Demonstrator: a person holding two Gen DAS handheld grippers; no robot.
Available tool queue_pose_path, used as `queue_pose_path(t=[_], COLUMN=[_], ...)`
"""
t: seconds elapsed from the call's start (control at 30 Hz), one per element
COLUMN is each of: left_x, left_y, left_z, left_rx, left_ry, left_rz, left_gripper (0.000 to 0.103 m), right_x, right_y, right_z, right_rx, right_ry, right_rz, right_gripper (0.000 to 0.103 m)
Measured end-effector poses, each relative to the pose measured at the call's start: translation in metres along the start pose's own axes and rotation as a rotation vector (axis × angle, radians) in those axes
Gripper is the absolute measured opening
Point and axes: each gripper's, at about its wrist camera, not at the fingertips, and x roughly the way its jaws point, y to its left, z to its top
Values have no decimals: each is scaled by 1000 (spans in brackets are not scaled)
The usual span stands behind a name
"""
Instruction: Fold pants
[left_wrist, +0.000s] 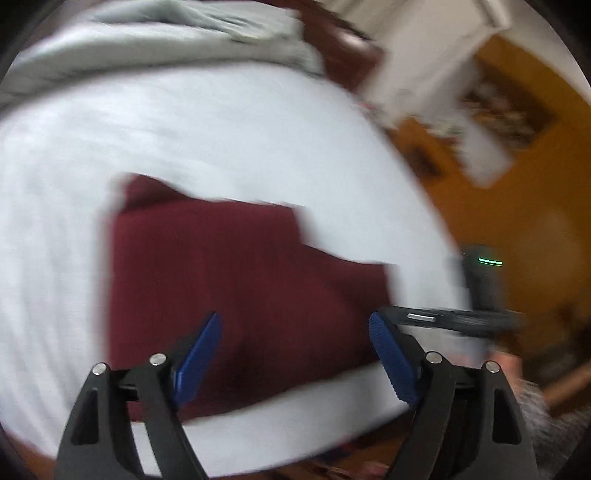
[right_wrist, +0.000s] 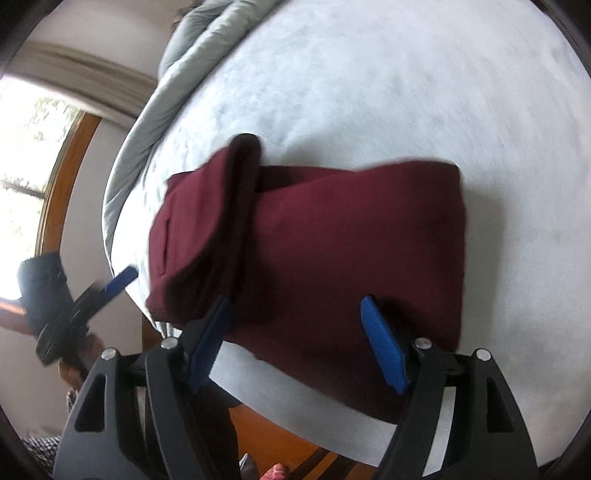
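Maroon cotton pants (right_wrist: 332, 251), folded into a thick bundle near the front edge of the white-sheeted bed (right_wrist: 406, 92).
Lying just ahead of the right gripper (right_wrist: 295, 325), long axis running crosswise to its blue pads; jaws spread wide, nothing pinched between them. Left gripper (left_wrist: 293, 347) likewise agape and empty over the bundle's near side. Right claw closer, by the look of it; one rumpled flap standing proud at the window end.

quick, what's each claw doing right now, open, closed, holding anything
Left claw: open, holding nothing, above the folded maroon pants.
Right claw: open, pads apart over the pants' near edge, not gripping.
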Motion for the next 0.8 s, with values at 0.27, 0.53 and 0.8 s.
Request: queue_pose_path(t=[0.27,0.53,0.8], left_x=[34,46,42], left_y=[49,63,81], left_z=[2,-5,-11], left_rx=[-98,-160,-267], left_ry=[132,159,166], left_rz=[220,163,90], left_gripper=[81,88,88], right_x=[11,55,78], right_y=[44,54,56], right_z=[20,32,19], right_rx=[-45,7,6], right_ry=[26,129,164], right_rz=[87,74,157], right_gripper=[89,90,48])
